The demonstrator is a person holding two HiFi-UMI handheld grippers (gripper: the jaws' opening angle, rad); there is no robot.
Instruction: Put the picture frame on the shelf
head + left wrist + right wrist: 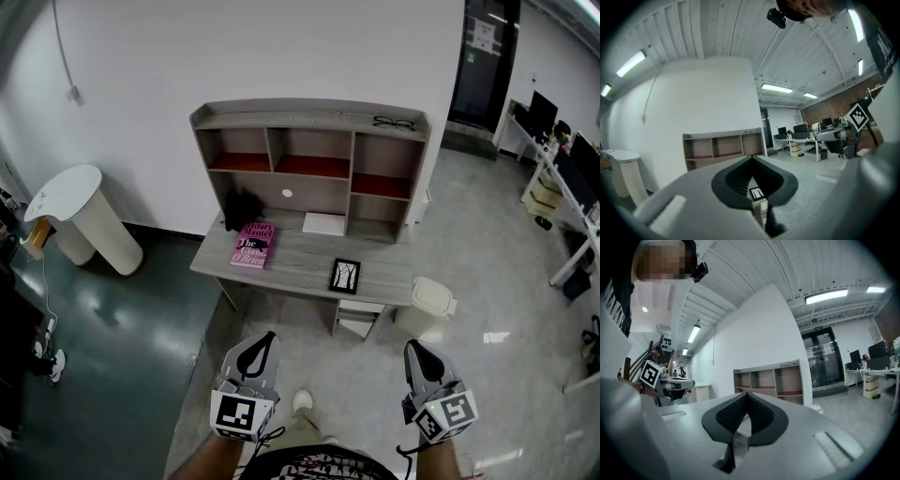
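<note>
The picture frame (pixel 345 275), small and black with a branch drawing, lies on the grey desk (pixel 300 267) near its front edge, right of centre. Behind it on the desk stands the shelf unit (pixel 314 164) with several open compartments. My left gripper (pixel 269 336) and right gripper (pixel 410 345) hang low in front of the desk, well short of the frame, both shut with nothing in them. In the left gripper view the frame (pixel 757 192) peeks through below the closed tips (pixel 751 159), and the shelf unit (pixel 724 147) lies beyond. The right gripper view shows the shelf unit (pixel 771 380) past its shut gripper (pixel 746 394).
A pink book (pixel 254 245), a black object (pixel 242 208) and a white sheet (pixel 324 223) lie on the desk. Glasses (pixel 394 122) rest on the shelf top. A white bin (pixel 427 305) stands at the desk's right, a white round table (pixel 80 211) at the left, office desks (pixel 562 178) at the far right.
</note>
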